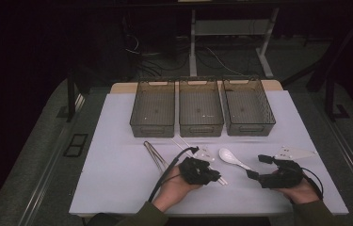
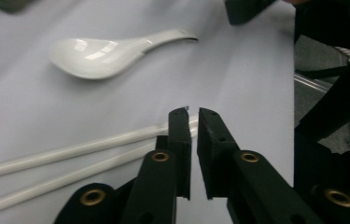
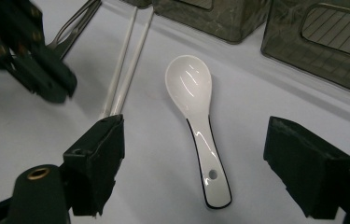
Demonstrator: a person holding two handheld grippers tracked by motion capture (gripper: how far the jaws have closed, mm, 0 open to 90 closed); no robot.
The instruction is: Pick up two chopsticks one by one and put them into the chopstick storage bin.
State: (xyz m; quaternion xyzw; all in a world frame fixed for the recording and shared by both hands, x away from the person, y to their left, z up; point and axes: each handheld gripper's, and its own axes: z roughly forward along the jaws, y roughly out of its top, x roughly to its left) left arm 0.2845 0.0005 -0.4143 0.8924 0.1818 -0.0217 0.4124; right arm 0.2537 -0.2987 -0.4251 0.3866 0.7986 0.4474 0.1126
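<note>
A white ceramic spoon [image 1: 228,155] lies on the white table top, bowl to the left. In the right gripper view the spoon [image 3: 189,84] rests between the wide-apart jaws of my right gripper [image 3: 196,123], handle toward the camera, untouched. My right gripper [image 1: 257,166] sits just right of the spoon. Two white chopsticks [image 2: 70,151] lie side by side on the table. My left gripper [image 2: 193,112] hovers over their near ends, its jaws a narrow slit apart with nothing in the slit. In the high view my left gripper [image 1: 219,178] is at the chopsticks' [image 1: 183,143] front end.
Three grey wire baskets [image 1: 152,129] [image 1: 201,129] [image 1: 251,128] stand in a row at the back of the table. Metal tongs [image 1: 155,154] lie left of the chopsticks. The table's front edge runs just behind both hands.
</note>
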